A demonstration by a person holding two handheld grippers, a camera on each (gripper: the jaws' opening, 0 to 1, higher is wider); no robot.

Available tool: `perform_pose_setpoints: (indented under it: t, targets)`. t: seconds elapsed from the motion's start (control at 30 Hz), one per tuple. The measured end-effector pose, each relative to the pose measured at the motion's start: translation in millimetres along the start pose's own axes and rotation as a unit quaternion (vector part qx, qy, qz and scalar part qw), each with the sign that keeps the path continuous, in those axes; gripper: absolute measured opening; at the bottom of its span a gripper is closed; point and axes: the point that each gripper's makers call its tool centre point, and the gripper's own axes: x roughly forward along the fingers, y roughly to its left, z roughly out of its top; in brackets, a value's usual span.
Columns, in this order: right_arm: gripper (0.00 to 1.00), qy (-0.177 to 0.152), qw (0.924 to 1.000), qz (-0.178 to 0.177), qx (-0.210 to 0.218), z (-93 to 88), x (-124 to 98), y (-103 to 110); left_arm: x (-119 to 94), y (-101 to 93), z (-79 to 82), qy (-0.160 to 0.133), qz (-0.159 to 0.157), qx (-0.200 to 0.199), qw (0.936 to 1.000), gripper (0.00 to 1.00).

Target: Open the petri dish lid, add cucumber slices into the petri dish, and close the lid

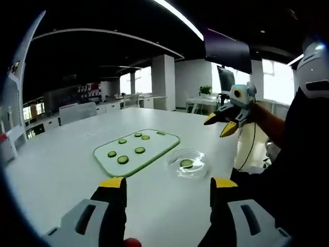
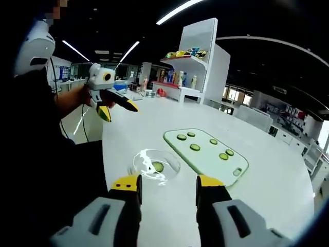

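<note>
Petri dish (image 1: 187, 163) (one cucumber slice (image 1: 186, 163) inside) beside cutting board (image 1: 154, 149), lid apparently on. Left gripper (image 1: 168, 186) and right gripper (image 2: 168, 184) raised clear, jaws apart, empty; likely done.

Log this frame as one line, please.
left gripper: open, empty | right gripper: open, empty | dish: one slice inside | board: six slices | table

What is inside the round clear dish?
One cucumber slice lies inside the petri dish, which sits on the white table beside the cutting board. Glare hides whether the lid is on it.
</note>
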Motion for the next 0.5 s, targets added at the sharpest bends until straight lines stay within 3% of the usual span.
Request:
perform_pose_setpoints:
  t: [0.5]
  targets:
    - [0.38, 0.005, 0.9985, -0.053, 0.008, -2.8, -47.1, 2.6, -62.0, 18.4, 3.8, -0.011, 0.076, -0.003, 0.9971, 0.65]
